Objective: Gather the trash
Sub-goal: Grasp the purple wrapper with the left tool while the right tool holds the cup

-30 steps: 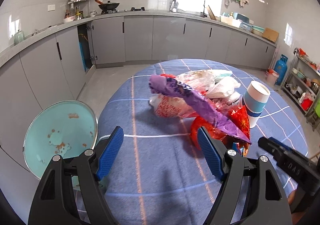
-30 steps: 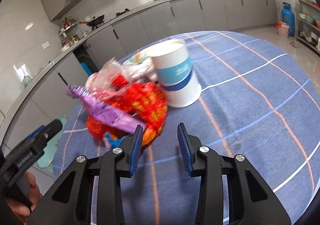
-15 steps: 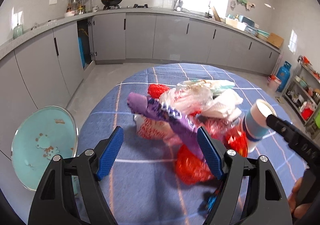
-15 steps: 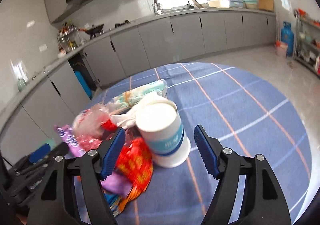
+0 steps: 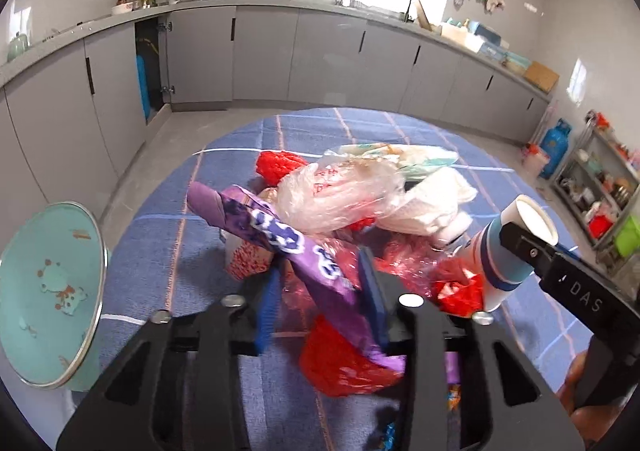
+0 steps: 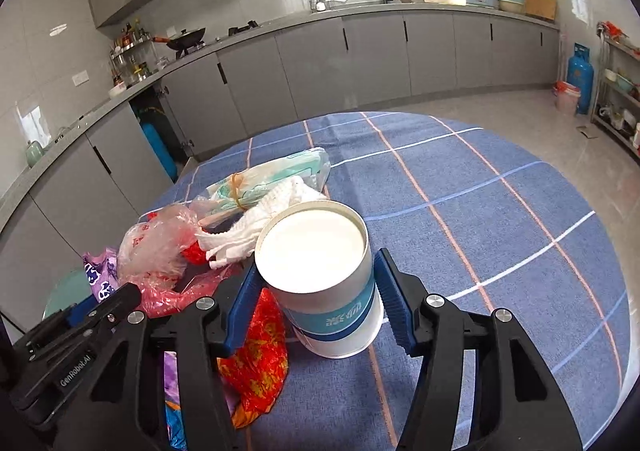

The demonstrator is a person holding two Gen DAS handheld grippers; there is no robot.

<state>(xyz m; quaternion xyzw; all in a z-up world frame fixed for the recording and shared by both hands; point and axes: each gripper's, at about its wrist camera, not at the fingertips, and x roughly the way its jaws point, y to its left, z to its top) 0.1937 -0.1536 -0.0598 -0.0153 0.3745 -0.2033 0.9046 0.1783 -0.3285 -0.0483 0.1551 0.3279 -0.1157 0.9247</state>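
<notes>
A heap of trash lies on the blue checked table point(image 6: 480, 211): a purple wrapper point(image 5: 280, 235), a clear plastic bag point(image 5: 340, 191), a red bag point(image 5: 340, 363) and white tissue point(image 5: 428, 203). My left gripper point(image 5: 320, 299) is closing around the purple wrapper. Its right pad touches the wrapper; the blurred left pad is a sliver short. A white paper cup point(image 6: 320, 251) with a blue band stands upright beside the heap. My right gripper point(image 6: 316, 307) is closing on it, a pad against each side. From the left wrist view, the right gripper point(image 5: 560, 275) crosses the cup point(image 5: 504, 251).
A teal round bin point(image 5: 44, 291) with a metal rim stands on the floor left of the table. Grey kitchen cabinets point(image 6: 360, 63) run along the far walls. A blue gas bottle point(image 6: 582, 79) and shelves stand at the right. A person's hand point(image 5: 580, 403) holds the right gripper.
My left gripper has pushed forward into the heap and narrowed its jaws around the purple wrapper. My right gripper opened wider, moved right around the cup, then narrowed onto it.
</notes>
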